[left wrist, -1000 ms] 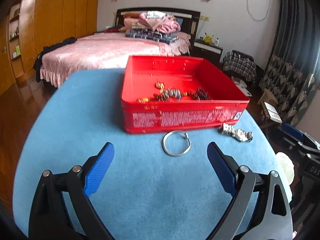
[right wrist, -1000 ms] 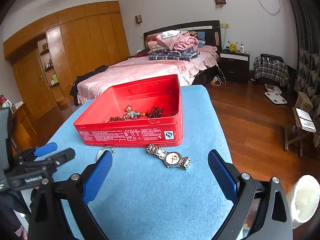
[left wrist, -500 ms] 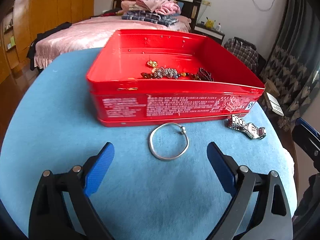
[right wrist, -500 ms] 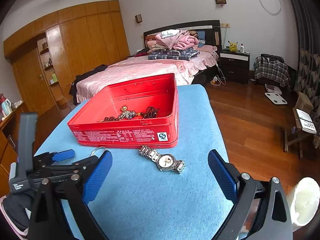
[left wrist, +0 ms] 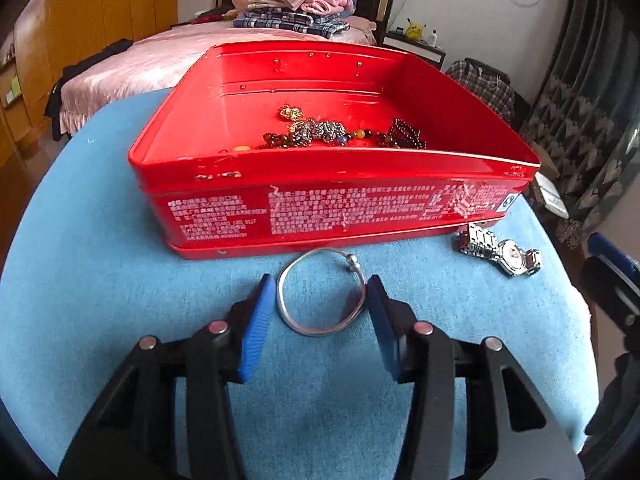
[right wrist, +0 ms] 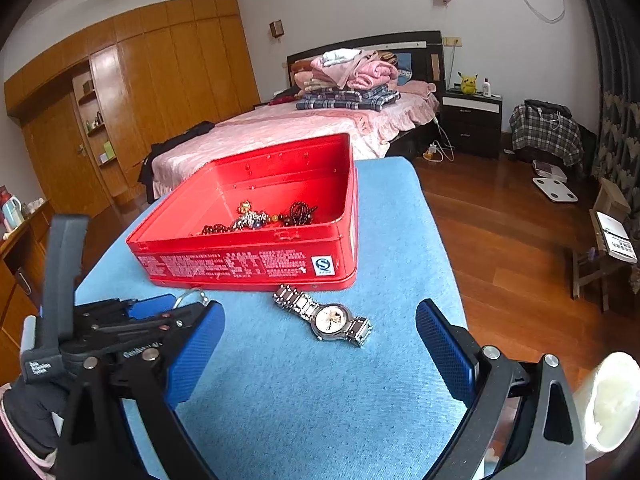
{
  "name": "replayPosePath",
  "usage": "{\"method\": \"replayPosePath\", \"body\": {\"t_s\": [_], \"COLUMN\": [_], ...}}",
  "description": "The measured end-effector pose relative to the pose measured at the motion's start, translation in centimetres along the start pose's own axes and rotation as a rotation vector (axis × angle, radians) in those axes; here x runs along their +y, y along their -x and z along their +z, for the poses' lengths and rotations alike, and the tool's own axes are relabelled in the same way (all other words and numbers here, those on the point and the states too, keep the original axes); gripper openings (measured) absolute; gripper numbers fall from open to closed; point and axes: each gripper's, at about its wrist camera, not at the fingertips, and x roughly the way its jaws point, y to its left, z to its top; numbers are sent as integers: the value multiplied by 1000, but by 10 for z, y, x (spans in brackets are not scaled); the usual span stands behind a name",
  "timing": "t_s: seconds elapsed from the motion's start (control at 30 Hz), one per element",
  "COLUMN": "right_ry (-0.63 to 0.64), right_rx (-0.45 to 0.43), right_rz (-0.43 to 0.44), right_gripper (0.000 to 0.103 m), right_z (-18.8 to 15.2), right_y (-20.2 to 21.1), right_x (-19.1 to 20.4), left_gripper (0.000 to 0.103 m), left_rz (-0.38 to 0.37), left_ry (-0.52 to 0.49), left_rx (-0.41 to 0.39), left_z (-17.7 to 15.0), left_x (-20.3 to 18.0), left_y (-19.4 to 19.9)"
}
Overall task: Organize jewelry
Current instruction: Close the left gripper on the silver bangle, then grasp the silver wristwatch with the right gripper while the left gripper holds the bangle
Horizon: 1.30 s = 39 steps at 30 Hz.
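A silver bangle (left wrist: pixel 320 295) lies flat on the blue table (left wrist: pixel 100 300) just in front of the red tin box (left wrist: pixel 332 208). My left gripper (left wrist: pixel 321 292) straddles the bangle, its blue pads (left wrist: pixel 258 320) at either side of the ring, closing in on it. The box holds several beaded bracelets and charms (left wrist: pixel 332 132). A silver wristwatch (right wrist: pixel 326 317) lies on the table in front of the box's right corner, also in the left wrist view (left wrist: pixel 500 250). My right gripper (right wrist: pixel 320 344) is open and empty, hovering just short of the watch. The left gripper (right wrist: pixel 152 312) shows at its left.
The blue table's right edge (right wrist: pixel 440 240) drops to a wooden floor. A pink bed (right wrist: pixel 280 128) with folded clothes stands behind the table. A wooden wardrobe (right wrist: pixel 140 100) lines the left wall.
My left gripper moved forward and down to the bangle and its jaws narrowed from wide open to just around the ring. My right gripper held nearly still.
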Motion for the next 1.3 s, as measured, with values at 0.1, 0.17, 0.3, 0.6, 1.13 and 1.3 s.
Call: {"method": "replayPosePath", "body": {"t_s": [0.1,0.17,0.3,0.6,1.13,1.3], "right_ry": [-1,8,24,44,56,106], "right_rx": [21,41,81,151,184,183], "right_rz": [-2,4,4,57,146,64], "right_gripper": [94,94,94,79,72,68], "right_z": [0,2,6,1,-14,-10], "right_y": [-7,-13,-26,-42,-11,-26], "right_x": [-1,-1,-1,4,29,29], "left_gripper": [45,45,45,45,45,45], "left_rz": [8,3,18,38,36,29], "left_ry": [15,26,43,70,86,83], "left_rx": [-15,-28,-27,-19,-30,-30], "left_z": [-1,-4,-10,-12,-12,-12], "left_x": [4,8,19,34,41,39], "left_y": [6,14,22,26,33,33]}}
